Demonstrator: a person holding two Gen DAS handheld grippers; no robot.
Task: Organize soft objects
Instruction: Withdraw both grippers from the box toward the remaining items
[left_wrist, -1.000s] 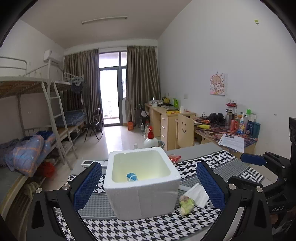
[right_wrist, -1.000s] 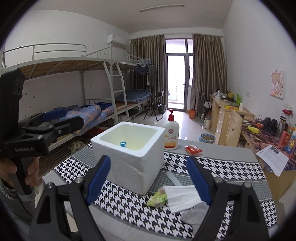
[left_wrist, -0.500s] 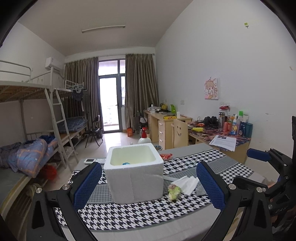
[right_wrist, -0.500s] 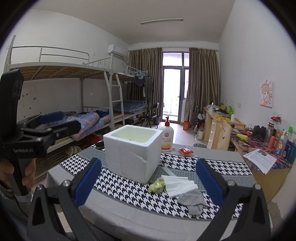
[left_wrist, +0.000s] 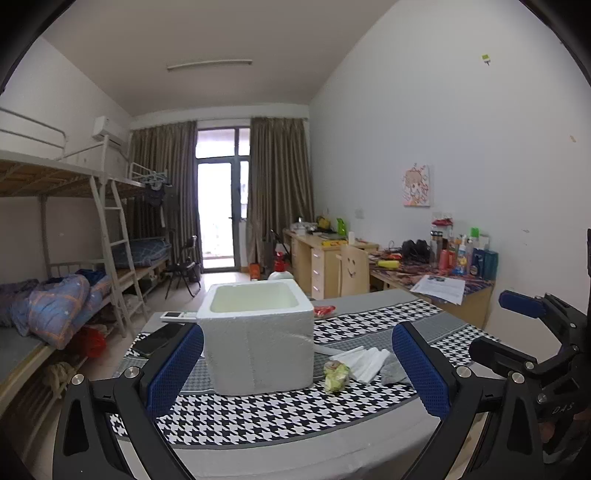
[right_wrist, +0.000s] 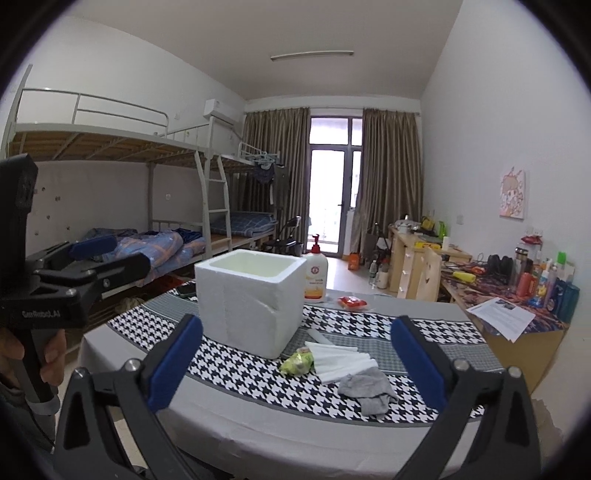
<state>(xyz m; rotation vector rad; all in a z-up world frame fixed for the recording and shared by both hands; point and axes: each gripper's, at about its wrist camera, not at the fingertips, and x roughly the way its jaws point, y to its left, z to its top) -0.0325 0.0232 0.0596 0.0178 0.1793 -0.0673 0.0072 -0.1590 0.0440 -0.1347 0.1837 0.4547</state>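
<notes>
Inside the foam box (left_wrist: 258, 343), contents hidden behind its near wall.

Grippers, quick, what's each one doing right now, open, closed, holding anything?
Left gripper: open, holding nothing.
Right gripper: open, holding nothing.

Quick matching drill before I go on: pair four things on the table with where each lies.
Things:
1. foam box
2. grey sock
3. lotion pump bottle
4. green wrapper

Places:
A. behind the foam box
B. nearest the table's front edge, right of centre
C. left-centre of the checked cloth
D. at the box's front right corner, touching the white tissues

Pairs: 1-C, 2-B, 3-A, 4-D
</notes>
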